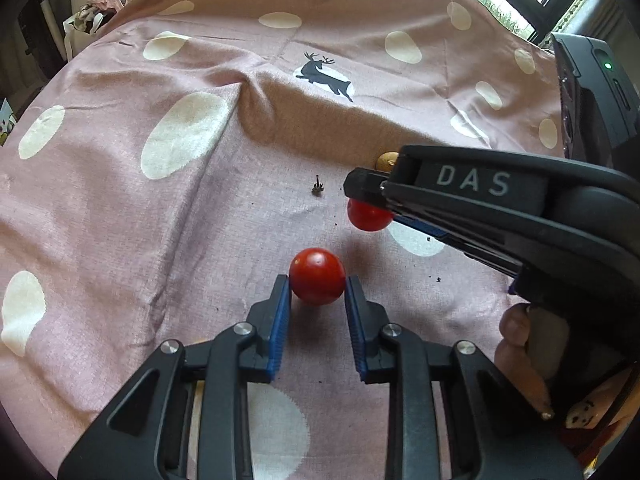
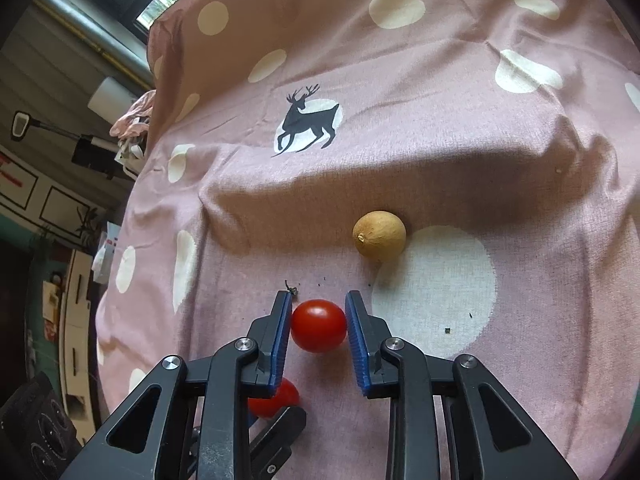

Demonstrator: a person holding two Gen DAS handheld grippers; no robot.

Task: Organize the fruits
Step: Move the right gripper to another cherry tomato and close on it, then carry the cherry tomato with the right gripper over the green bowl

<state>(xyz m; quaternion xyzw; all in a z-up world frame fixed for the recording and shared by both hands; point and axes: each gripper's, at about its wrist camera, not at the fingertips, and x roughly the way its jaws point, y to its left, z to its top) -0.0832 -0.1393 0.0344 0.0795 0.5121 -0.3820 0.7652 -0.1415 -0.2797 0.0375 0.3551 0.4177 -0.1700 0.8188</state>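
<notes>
Red tomatoes [image 1: 317, 276] [image 2: 319, 325] pinched by each claw [image 1: 317, 294] [image 2: 319, 316]; only right view shows tan fruit [image 2: 379, 241] whole.

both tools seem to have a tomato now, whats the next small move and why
Probably lift both straight up a little. The left tool has its blue pads against a red tomato, and the right tool is clamped on another tomato. Both fruits sit on the pink dotted cloth, and a tan round fruit lies just beyond, so a short rise clears it.
</notes>
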